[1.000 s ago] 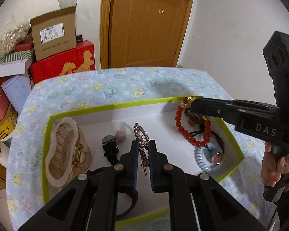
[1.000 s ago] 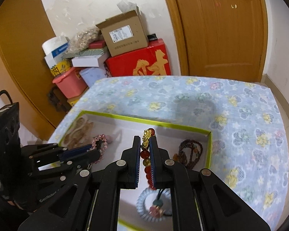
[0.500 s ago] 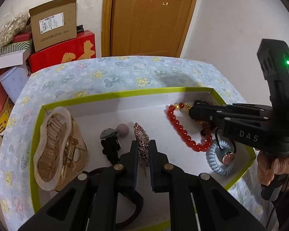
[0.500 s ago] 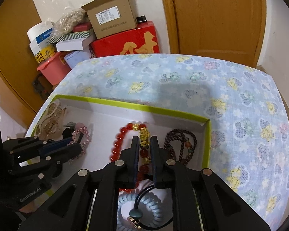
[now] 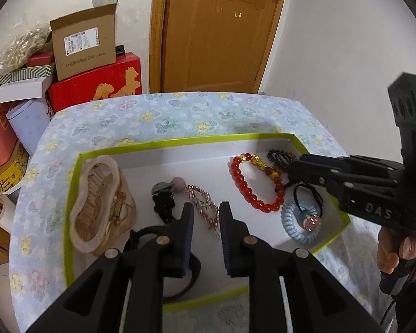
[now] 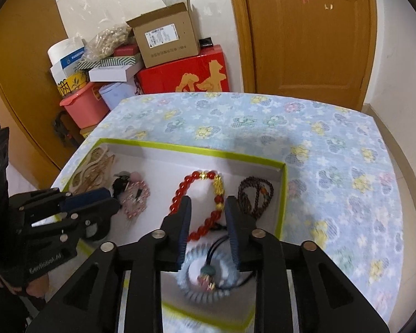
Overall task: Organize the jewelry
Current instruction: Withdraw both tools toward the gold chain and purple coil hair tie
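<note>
Progress looks late-stage: every piece in view lies inside the shallow white box with the lime-green rim (image 5: 180,141), which sits on the blue floral tablecloth (image 6: 332,149). From its left wall across: large cream and tan claw hair clip (image 5: 102,205), small black clip with grey and pink pompoms (image 5: 166,194), pink rhinestone barrette (image 5: 203,204), red bead bracelet with gold charms (image 5: 249,191), dark brown bead bracelet (image 6: 253,195) against the right wall, and pale blue spiral hair tie with a black elastic and charm (image 5: 301,222) in the near right corner. Nothing lies loose on the cloth in either view. What is left, by my judgement, is at most tidying of spacing; part of a black band shows under the left tool.

Left gripper (image 5: 205,219): jaws parted to a narrow gap, holding nothing, poised above the barrette's near end, pointing into the box.

Right gripper (image 6: 208,216): jaws apart moderately, empty, straddling the near arc of the red bracelet from above, spiral tie below the fingers. Contact with the beads cannot be told.
</note>
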Motion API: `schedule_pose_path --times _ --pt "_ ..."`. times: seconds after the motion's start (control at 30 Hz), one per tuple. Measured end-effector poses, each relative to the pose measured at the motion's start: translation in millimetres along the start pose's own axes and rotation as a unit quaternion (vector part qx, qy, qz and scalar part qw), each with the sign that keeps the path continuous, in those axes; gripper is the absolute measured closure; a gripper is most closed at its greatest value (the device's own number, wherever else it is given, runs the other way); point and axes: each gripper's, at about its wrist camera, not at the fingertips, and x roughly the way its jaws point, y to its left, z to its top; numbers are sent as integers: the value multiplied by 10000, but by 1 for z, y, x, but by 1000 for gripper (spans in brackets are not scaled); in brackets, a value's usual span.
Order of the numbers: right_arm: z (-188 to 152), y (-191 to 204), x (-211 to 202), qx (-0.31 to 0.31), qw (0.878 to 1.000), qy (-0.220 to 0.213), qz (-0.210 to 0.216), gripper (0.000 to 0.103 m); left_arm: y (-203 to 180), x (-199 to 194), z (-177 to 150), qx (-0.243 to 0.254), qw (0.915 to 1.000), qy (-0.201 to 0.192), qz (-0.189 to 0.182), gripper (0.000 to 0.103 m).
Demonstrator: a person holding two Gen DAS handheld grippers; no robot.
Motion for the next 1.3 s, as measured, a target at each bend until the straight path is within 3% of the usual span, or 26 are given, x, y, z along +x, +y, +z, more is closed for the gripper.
schedule_pose_path --times 0.73,1.3 --pt "-93 54 -101 -346 9989 -270 -163 75 -19 -110 -77 59 9992 -357 161 83" --pt "-146 83 -107 -485 9985 -44 244 68 -10 -136 -126 -169 9991 -365 165 83"
